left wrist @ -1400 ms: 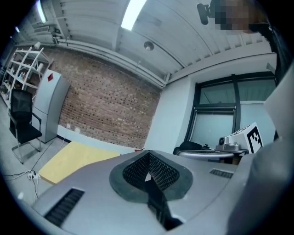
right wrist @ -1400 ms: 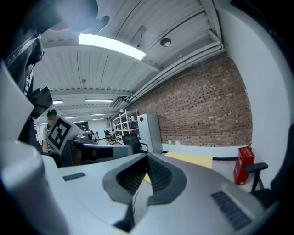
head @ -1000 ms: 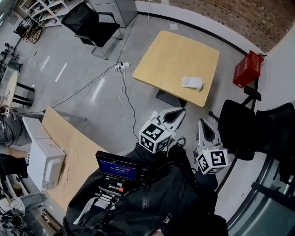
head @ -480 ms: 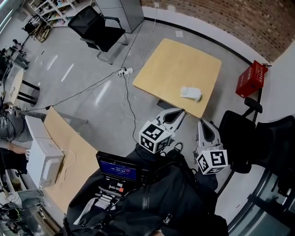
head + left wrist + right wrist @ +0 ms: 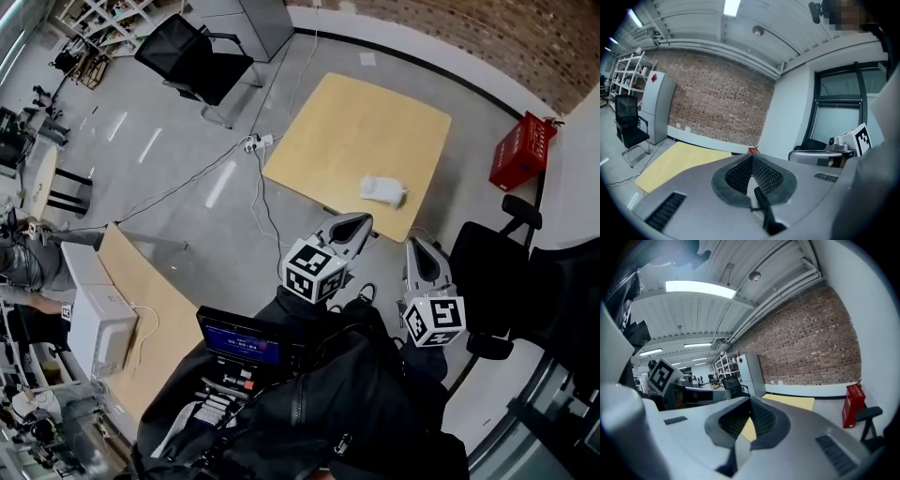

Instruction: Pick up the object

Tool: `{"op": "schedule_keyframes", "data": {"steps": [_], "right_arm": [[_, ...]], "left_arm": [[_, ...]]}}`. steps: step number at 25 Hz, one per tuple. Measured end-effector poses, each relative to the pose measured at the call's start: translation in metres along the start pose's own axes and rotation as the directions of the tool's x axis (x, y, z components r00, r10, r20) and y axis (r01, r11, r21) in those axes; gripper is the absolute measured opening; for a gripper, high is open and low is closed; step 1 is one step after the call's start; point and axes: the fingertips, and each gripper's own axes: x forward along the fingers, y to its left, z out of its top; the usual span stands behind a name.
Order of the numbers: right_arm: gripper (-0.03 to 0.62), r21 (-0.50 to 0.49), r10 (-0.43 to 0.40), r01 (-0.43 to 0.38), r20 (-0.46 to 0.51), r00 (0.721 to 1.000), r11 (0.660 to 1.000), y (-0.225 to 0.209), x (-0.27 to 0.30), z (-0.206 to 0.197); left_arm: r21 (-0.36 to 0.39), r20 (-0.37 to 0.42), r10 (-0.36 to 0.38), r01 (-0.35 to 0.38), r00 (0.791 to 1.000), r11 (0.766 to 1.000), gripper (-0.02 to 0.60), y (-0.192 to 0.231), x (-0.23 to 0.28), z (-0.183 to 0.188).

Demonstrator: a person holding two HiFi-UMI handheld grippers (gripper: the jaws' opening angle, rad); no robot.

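A small white object lies near the front right edge of the yellow square table. Both grippers are held in the air short of that edge, pointing at the table. My left gripper is shut with nothing in it, its tip just before the table's edge. To its right my right gripper hangs a little further back, also shut and empty. In the left gripper view the jaws meet in front of the table. The right gripper view shows closed jaws hiding most of the table. Neither gripper view shows the object.
A red box stands on the floor right of the table. One black chair stands beside my right gripper, another at far left. Cables and a power strip cross the floor. A wooden desk carries a white box.
Both grippers have come forward toward the table's front edge, still shut. The table and the white object now lie closer below in the head view.
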Motion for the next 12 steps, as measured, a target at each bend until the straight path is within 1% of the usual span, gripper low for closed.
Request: {"op": "schedule_keyframes", "data": {"steps": [4,8,12], "right_arm": [[0.003,0.015,-0.003,0.004,-0.041,0.999,1.0,-0.022,0.012,-0.021],[0.003,0.028,-0.006,0.009,-0.107,0.994,1.0,-0.039,0.022,-0.049],[0.003,0.025,-0.01,0.014,-0.174,0.985,1.0,-0.05,0.035,-0.076]], "left_arm": [[-0.03,-0.043,0.042,-0.044,0.998,0.999,-0.002,0.013,0.011,-0.016],[-0.048,-0.087,0.087,-0.091,0.992,0.995,-0.002,0.026,0.016,-0.035],[-0.069,-0.11,0.114,-0.122,0.987,0.99,-0.002,0.038,0.018,-0.047]]}}
